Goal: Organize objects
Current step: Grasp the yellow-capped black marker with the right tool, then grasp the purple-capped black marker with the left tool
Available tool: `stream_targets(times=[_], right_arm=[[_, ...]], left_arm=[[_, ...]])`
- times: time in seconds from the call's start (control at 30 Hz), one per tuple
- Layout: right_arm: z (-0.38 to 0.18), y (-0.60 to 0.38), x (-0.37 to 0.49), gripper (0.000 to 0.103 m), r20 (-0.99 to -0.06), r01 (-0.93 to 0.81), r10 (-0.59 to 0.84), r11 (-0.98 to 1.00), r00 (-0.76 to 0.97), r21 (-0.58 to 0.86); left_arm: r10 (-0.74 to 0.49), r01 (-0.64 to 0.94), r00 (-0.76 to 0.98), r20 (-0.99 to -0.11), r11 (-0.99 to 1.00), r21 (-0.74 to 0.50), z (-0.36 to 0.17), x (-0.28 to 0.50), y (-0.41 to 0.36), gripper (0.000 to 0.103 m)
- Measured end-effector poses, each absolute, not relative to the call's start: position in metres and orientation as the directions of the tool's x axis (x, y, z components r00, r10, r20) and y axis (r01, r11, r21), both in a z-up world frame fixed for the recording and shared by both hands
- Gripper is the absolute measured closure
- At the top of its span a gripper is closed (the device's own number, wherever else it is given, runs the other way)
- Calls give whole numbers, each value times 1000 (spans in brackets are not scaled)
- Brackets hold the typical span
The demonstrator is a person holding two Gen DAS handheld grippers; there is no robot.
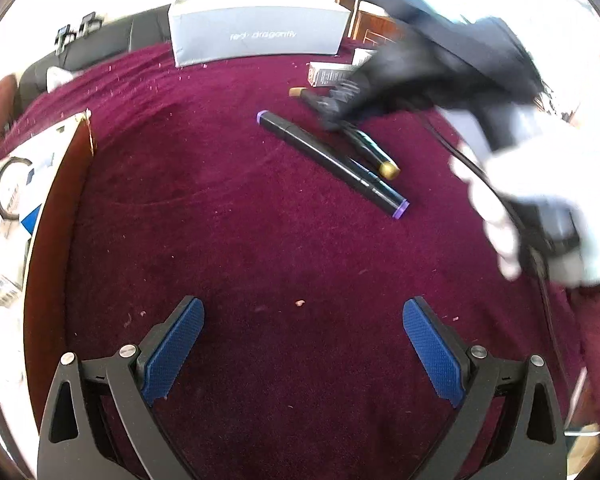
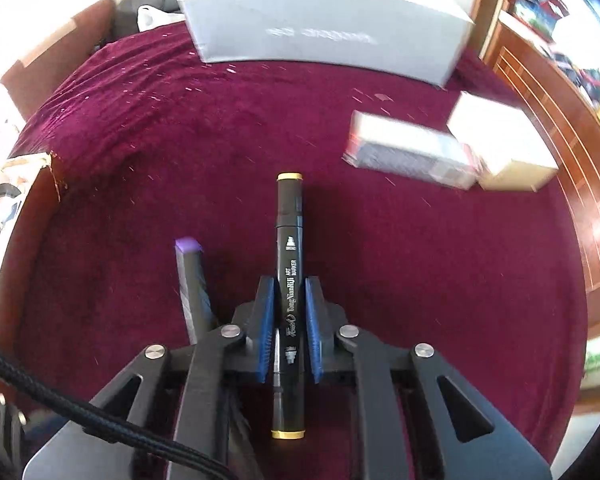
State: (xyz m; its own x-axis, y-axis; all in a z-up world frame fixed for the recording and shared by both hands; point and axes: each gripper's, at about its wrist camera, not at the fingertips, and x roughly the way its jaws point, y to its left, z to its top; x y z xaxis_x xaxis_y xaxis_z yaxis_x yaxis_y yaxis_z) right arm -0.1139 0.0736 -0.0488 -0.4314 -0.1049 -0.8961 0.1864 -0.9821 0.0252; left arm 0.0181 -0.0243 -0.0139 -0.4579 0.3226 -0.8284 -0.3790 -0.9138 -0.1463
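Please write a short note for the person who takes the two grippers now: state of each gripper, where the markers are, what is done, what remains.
Right gripper: shut on the gold-capped marker, gripped mid-barrel.
Left gripper: open, empty, above the maroon cloth.
Purple-capped marker: loose on the cloth, beside the gripped one.
Grey box at the far edge; two small cartons to the right.
Done: one marker gripped. Left: place it, then the purple one; where is not shown.

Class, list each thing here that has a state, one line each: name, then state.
right gripper: shut on the gold-capped marker.
gold-capped marker: capped at both ends, gripped mid-barrel.
purple-capped marker: capped, lying loose on the cloth.
left gripper: open, empty.
grey box: closed, as far as shown.
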Motion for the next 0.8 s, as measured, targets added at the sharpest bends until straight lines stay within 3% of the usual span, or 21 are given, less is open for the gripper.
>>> stream_targets(times=[0.33,0.47,0.6,0.67,0.7,0.73,0.8], right_arm=[[-49,164,-51,91,-883,62,-186,-982,-431,177],[-50,164,-42,90,-872,55,-195,-980,-450,191],[-51,158,-41,90,-867,49,-181,-983,-464,179],[-52,158,-40,89,-863,47,-181,-982,-472,181],[-53,157,-41,89,-861,48,-182,-982,-474,181],[-53,157,-40,89,-860,49,-184,-982,-477,183],[-54,159,-40,89,-857,50,-188,-981,-480,187]], left_arm=[[394,-198,-434,-810,-919,-341,2,-58,-31,6],[333,-181,-424,-842,-942,-281,-7,-83,-7,6],[190,-200,-478,-857,-974,-105,-13,-87,18,7],[116,-221,-500,-858,-975,-3,-16,-82,26,23],[122,-242,-515,-848,-970,7,-15,-80,29,38],[114,-253,-524,-844,-967,26,-11,-76,28,63],[115,-255,-506,-855,-967,21,-8,-71,21,90]])
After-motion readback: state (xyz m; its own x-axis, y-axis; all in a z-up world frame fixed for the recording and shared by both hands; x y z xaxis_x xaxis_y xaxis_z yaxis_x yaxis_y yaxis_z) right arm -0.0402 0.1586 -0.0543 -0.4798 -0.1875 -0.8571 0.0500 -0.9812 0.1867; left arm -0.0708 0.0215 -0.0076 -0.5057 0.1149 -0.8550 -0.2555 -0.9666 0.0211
